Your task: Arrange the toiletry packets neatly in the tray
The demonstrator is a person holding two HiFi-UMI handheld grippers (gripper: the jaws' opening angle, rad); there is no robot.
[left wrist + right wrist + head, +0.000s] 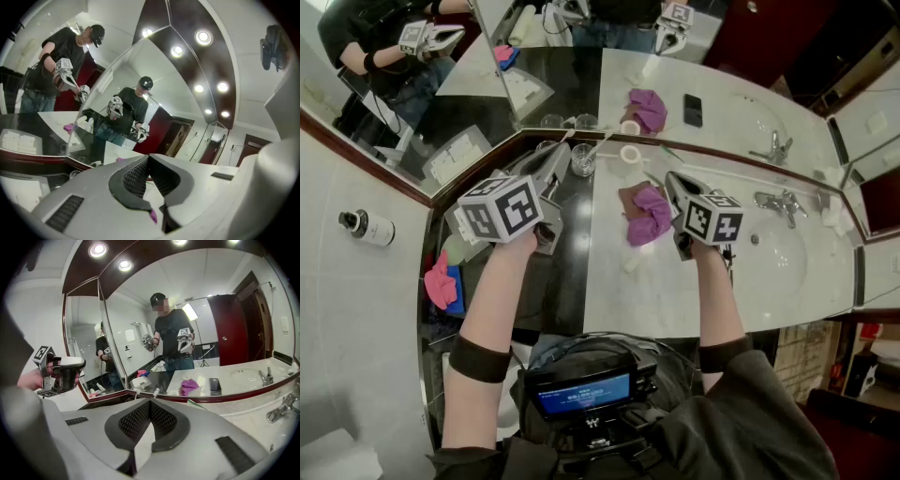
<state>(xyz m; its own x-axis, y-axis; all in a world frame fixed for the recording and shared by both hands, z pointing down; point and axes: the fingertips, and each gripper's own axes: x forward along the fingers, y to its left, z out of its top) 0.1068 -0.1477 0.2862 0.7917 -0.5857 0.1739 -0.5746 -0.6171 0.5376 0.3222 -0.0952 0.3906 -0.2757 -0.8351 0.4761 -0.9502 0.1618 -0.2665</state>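
With the left gripper (561, 155) and the right gripper (672, 180) both held above the counter (675, 291), jaws together and seemingly empty, no pick seemed begun; what looked like a white packet (630, 263) lay just off the near edge of the tray (624, 195), so the right jaws needed to part and lower onto it.

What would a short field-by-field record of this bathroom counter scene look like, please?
setting: white counter below a mirror
left gripper: shut, nothing between the jaws, held over the counter
right gripper: shut, nothing between the jaws, held over the counter
purple cloth: crumpled on the counter, between the two grippers in the head view
glass: upright near the mirror
faucet: at the sink, to the right of the right gripper
toiletry packets: cannot be made out clearly
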